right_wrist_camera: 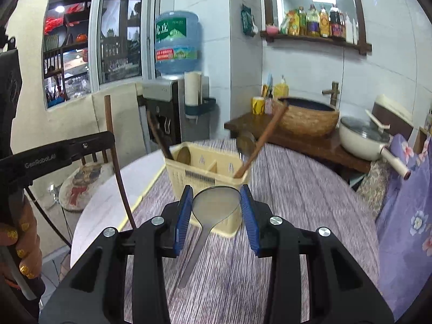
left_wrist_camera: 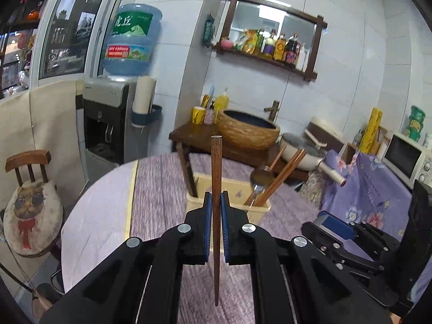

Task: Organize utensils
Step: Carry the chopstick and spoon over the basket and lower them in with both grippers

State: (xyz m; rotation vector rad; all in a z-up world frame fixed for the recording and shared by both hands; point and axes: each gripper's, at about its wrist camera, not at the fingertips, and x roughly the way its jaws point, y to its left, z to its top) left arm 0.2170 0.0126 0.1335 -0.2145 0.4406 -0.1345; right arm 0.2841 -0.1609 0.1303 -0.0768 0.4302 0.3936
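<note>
Purple wood-grain cloth point(right_wrist_camera: 283, 189) covers the round table, with a paler bare strip point(left_wrist_camera: 102, 202) showing along its left edge — and on it stands the cream utensil caddy point(right_wrist_camera: 208, 178), split into compartments. The left gripper point(left_wrist_camera: 215, 210) is clamped tight on a dark wooden chopstick point(left_wrist_camera: 216, 189), held upright, its thick end up and its tip pointing down past the pads, just in front of the caddy. Over on the other side, the right gripper point(right_wrist_camera: 216, 210) pinches a metal spoon point(right_wrist_camera: 216, 203) by the bowl, the handle trailing down toward the camera, right beside the caddy's near wall. Inside the caddy, a wooden spoon and a dark stick lean out of the left end point(right_wrist_camera: 172, 151), and brown chopsticks point(left_wrist_camera: 283, 175) with another metal spoon point(left_wrist_camera: 260, 176) stand in the right end.

Now the room — white tiled walls, a water dispenser point(left_wrist_camera: 108, 118) with a big blue bottle point(left_wrist_camera: 132, 40) on top, and a wooden chair with a cat cushion point(left_wrist_camera: 29, 210) off to the left. Behind the table there's a dark wooden counter point(right_wrist_camera: 310, 140) carrying a woven-look basin point(right_wrist_camera: 307, 116) under a brass tap, a yellow cup point(right_wrist_camera: 258, 105) beside it. A white lidded pan point(right_wrist_camera: 364, 137) sits to its right, a shelf of bottles point(right_wrist_camera: 316, 24) hangs under a framed mirror, and a microwave point(left_wrist_camera: 405, 159) rests on a floral-draped surface at the far right
</note>
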